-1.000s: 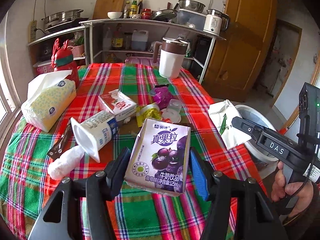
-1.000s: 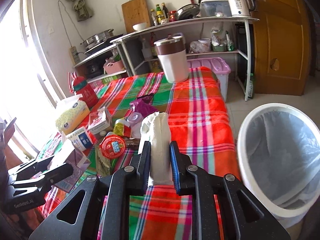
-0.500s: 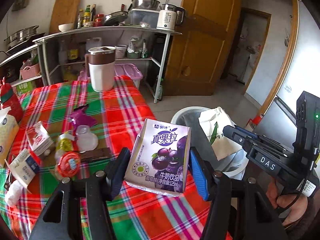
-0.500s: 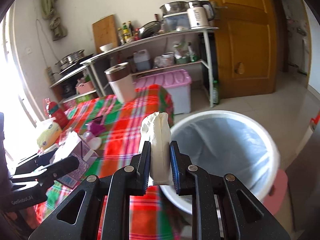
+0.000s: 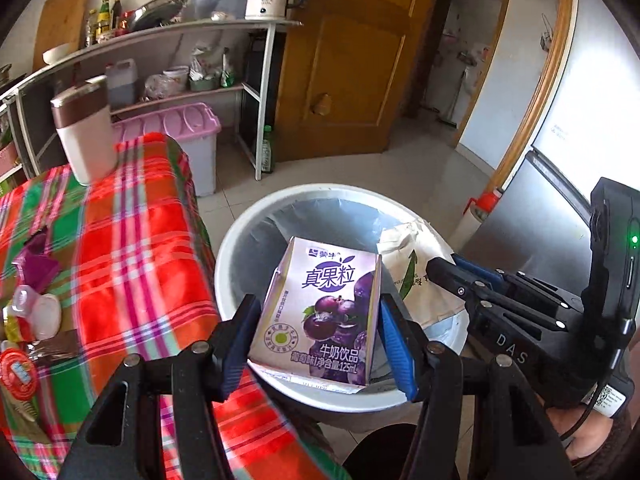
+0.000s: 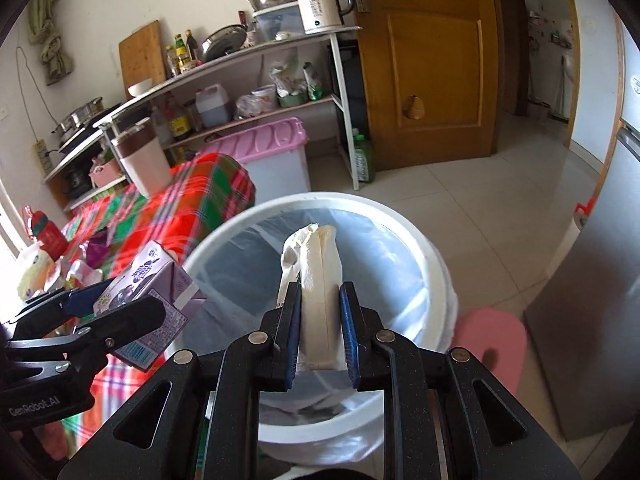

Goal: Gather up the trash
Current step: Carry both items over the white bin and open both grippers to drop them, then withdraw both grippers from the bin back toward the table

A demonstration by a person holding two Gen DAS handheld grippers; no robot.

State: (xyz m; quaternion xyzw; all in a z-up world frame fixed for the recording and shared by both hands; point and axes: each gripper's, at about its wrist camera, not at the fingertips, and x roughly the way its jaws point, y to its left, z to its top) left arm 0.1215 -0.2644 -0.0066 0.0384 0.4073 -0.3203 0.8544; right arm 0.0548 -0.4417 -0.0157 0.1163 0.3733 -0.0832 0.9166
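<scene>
My left gripper (image 5: 318, 322) is shut on a purple milk-drink carton (image 5: 320, 308) and holds it over the near rim of the white trash bin (image 5: 240, 236), which is lined with a clear bag. The carton (image 6: 154, 304) and left gripper (image 6: 108, 316) also show in the right wrist view. My right gripper (image 6: 320, 320) is shut on a flattened cream paper bag (image 6: 318, 280) and holds it upright above the bin (image 6: 420, 240). The bag (image 5: 416, 276) and right gripper (image 5: 448, 276) show at the bin's right side in the left wrist view.
The plaid-covered table (image 5: 132, 248) stands left of the bin with a purple wrapper (image 5: 36, 264), a plastic cup (image 5: 40, 312) and a red lid (image 5: 16, 372). A jug (image 5: 86, 132) stands at its far end. A pink stool (image 6: 492, 344) sits right of the bin.
Both grippers swung right, away from the table, and now hold the carton and the paper bag over the bin. Both stay shut on their loads.
</scene>
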